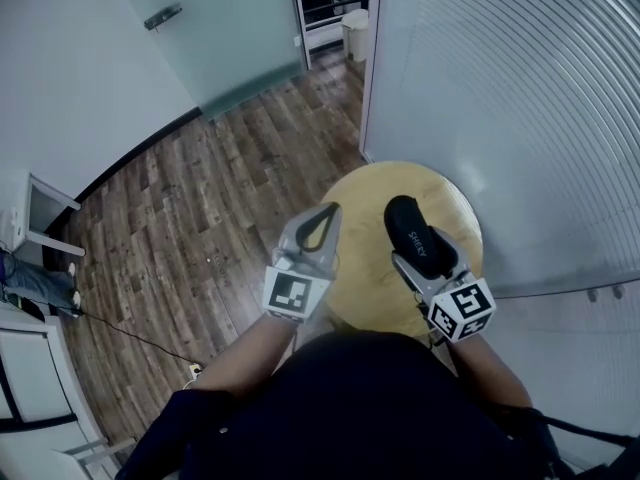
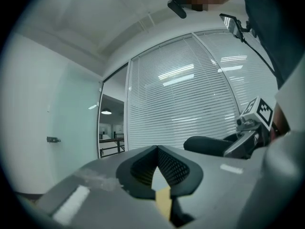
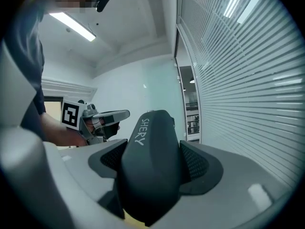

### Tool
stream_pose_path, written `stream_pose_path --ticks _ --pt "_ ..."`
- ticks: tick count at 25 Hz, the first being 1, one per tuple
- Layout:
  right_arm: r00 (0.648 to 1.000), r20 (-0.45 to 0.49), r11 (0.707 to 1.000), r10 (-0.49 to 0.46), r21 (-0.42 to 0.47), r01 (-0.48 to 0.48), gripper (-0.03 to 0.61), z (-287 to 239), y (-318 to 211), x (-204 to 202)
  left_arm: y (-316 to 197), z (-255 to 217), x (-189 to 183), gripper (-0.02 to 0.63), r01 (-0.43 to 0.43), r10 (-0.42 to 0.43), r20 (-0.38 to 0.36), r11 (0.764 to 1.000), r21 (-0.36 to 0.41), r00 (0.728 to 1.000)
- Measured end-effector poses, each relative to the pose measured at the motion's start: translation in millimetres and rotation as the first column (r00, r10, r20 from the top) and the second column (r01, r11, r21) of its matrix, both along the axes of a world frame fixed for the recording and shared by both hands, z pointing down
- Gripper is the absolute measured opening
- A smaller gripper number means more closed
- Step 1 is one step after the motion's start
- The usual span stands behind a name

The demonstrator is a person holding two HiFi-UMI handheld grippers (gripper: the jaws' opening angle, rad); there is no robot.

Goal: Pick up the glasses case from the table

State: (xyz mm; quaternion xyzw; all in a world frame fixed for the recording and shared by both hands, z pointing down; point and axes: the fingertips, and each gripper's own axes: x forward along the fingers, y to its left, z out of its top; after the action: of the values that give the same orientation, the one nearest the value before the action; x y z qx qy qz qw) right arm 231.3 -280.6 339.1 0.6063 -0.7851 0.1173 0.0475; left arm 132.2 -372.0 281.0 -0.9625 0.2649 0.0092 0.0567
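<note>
1. R side: the right gripper (image 3: 152, 162) has its jaws closed onto the glasses case (image 1: 411, 226), w/ one ribbed pad on each long side. The case is a black, rounded, hard-looking shell w/ white lettering on top. About half of it sticks out past the jaw tips.
2. Where it is: the head view puts the case over the far-right part of the round wooden table (image 1: 372, 190). In the left gripper view it has only the window blinds (image 1: 520, 108) behind it and nothing under it. So I judge it's off the tabletop, not resting on it. I can't confirm the gap from overhead alone.
3. L side: the left gripper (image 2: 157, 150) is closed, tips touching, w/ nothing between the pads. It hangs over the table's near-left edge, apart from the case, and does no work here.
4. Progress: the grasp is done and the lift looks done or nearly so. By my read the task is approx complete.
5. What's left, if anything: a bit more height to make the clearance plain, w/ a steady squeeze.
6. Risk: the shell is smooth and curved and is held near its back half, so it could pivot or slide out fwd if the grip eases. I'd hold the wrist level and avoid quick moves.
</note>
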Motion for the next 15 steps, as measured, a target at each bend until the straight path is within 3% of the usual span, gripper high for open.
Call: stream_pose_path --ticks 8,15 --pt "1.0 0.006 0.999 0.02 0.044 -0.021 0.352 -22 -4 1 1 -4 -2 0.003 -0.041 0.038 0.063 0.998 0.041 0.997" --pt "0.999 0.019 0.998 0.029 0.063 -0.03 0.351 -21 -11 6 2 -7 6 0.003 -0.043 0.042 0.045 0.999 0.025 0.998"
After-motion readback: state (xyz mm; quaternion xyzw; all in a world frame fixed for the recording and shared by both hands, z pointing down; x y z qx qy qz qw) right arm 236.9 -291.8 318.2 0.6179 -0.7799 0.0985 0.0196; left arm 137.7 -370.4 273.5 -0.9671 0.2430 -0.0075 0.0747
